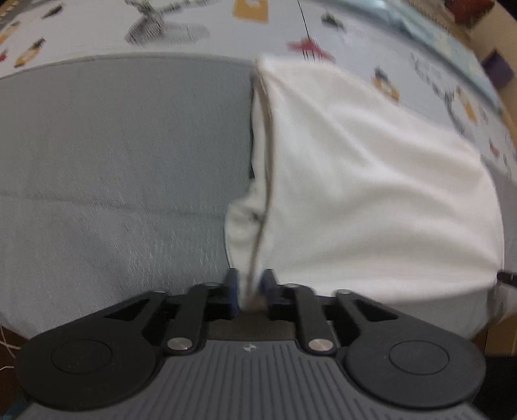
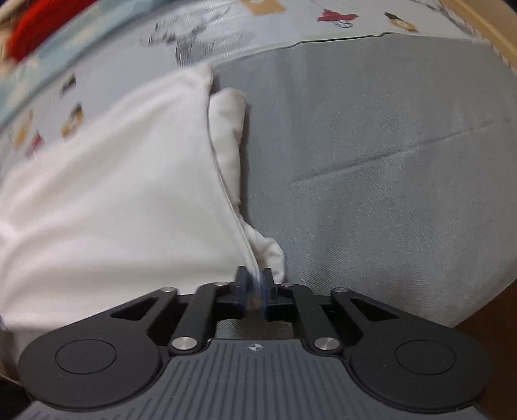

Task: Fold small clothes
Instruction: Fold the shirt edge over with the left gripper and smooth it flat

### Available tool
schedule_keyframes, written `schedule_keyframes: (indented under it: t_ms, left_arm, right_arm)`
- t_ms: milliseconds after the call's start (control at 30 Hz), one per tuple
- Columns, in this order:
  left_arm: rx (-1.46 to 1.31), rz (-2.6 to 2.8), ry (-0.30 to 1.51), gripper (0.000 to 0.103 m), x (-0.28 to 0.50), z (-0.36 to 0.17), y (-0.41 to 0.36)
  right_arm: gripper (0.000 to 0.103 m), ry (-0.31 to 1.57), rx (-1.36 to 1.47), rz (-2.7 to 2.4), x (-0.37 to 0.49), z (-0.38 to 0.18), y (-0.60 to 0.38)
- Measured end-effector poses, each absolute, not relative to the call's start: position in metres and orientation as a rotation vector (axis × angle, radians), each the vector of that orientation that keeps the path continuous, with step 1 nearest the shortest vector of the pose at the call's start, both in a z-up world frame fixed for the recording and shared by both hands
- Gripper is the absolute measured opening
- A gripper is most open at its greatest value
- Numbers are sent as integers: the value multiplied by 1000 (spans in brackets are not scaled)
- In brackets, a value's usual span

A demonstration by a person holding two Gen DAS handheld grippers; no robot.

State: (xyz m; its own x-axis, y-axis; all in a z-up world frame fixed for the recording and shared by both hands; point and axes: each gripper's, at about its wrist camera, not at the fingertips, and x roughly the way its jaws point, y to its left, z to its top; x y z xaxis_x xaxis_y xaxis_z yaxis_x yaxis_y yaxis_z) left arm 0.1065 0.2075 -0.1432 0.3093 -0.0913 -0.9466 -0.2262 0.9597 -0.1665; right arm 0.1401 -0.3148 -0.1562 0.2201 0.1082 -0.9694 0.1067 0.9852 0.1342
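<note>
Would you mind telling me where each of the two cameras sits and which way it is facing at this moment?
Left wrist: sits on the left gripper, looking steeply down along its fingers at the white garment on the grey mat; only the gripper's fingers show, pinching the garment's edge.
Right wrist: sits on the right gripper, also looking steeply down, the white garment on its left, the grey mat on its right; its fingers pinch the edge.
Shared: garment, mat, and patterned cloth beyond.

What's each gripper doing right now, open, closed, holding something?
Left gripper: closed on the hem edge of the white garment.
Right gripper: closed on the white garment's hem edge too.
</note>
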Motion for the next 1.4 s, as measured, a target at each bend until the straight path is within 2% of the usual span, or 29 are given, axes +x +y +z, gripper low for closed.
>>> schedule_keyframes:
  t_ms: [67,100,333,433,633,767,900,1233,1333,1400]
  left_arm:
    - [-331,130,1195,48,106,-134,219]
    - [-354,142,1176,49,108,-131,224]
    - [-389,201,1132,49,125,-129,229]
    - [-413,196,1122,51,131,-130,222]
    - [-496,185,1094,65,151,-133,224]
    - [-580,150,1108,65,165,-142,227]
    - [-531,157,1173,64,177,-159,222]
    - [-489,144,1178,62,186,-175,201]
    - [-459,145,1176,55,189,-175,196]
    - [-458,138,1177,44,191,-175,196]
  right_arm:
    - [32,1309,142,-12,140,-149,-314]
    - [33,1280,137,-19,140,-144,-316]
    - [34,1003,164,2,149,-94,-338]
    - [44,877,66,35,146,-72,-337]
    - [46,834,152,11,136,-72,-347]
    - [46,861,71,18,135,-77,-338]
    - [46,874,41,17,137,-81,-334]
    - [46,800,114,-77,132,-67,-341]
    - [46,762,115,-107,132,-56,-346]
    - [46,744,115,-139,131,-50,-350]
